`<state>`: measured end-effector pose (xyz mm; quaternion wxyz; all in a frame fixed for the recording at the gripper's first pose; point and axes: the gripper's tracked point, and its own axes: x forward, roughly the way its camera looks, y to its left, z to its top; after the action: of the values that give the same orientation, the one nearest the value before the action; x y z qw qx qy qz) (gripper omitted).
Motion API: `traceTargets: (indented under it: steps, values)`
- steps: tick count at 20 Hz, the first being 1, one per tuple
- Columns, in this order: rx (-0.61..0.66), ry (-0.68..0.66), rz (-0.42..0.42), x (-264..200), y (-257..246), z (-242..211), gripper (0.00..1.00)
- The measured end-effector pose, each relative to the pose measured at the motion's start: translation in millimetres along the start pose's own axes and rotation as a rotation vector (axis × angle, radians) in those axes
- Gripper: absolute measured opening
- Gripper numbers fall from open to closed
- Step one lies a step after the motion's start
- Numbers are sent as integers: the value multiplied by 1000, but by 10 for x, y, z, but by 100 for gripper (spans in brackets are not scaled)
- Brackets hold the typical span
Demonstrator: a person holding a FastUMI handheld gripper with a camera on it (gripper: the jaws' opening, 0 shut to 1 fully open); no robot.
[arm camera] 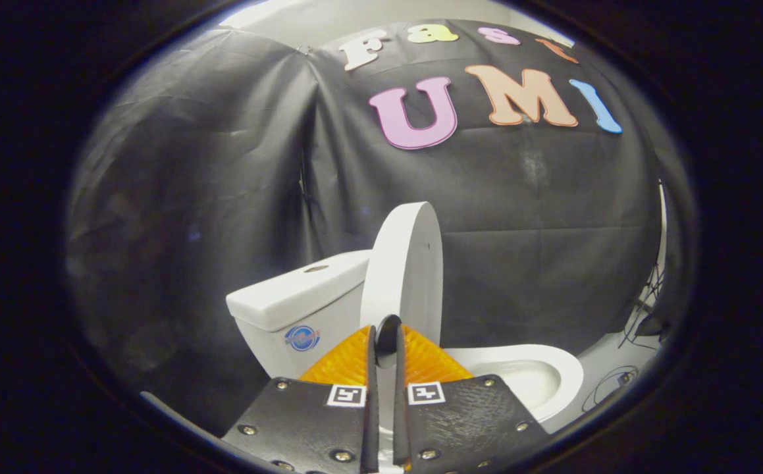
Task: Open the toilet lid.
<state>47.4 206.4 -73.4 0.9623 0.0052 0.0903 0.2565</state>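
The toilet lid (pixel 402 276) stands almost upright just ahead of the gripper (pixel 385 337), its lower edge between the narrowly spaced fingers, the tank (pixel 295 293) lying close behind it

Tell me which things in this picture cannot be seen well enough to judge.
- Grip: the claw is nearly closed at the raised lid's lower edge; whether both fingers press on it cannot be told, as they cover the contact.
- Hinge: hidden behind the fingers.
- Bowl: its inside is partly covered by the claw body.
- Cables by the wall: too small to follow.
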Motion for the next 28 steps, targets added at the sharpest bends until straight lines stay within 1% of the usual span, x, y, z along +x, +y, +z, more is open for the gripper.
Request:
traceTargets:
  steps: [12,13,21,23,24,25,28]
  values:
    - [-4,-18,40,150,285,-39,9]
    - [-5,-26,43,129,281,-23,12]
    - [-15,-26,70,199,423,-77,12]
    - [-15,-28,77,215,453,-92,16]
    - [-10,-7,90,243,477,-133,15]
    - [1,-20,92,218,481,-118,19]
    - [16,8,91,254,510,-179,20]
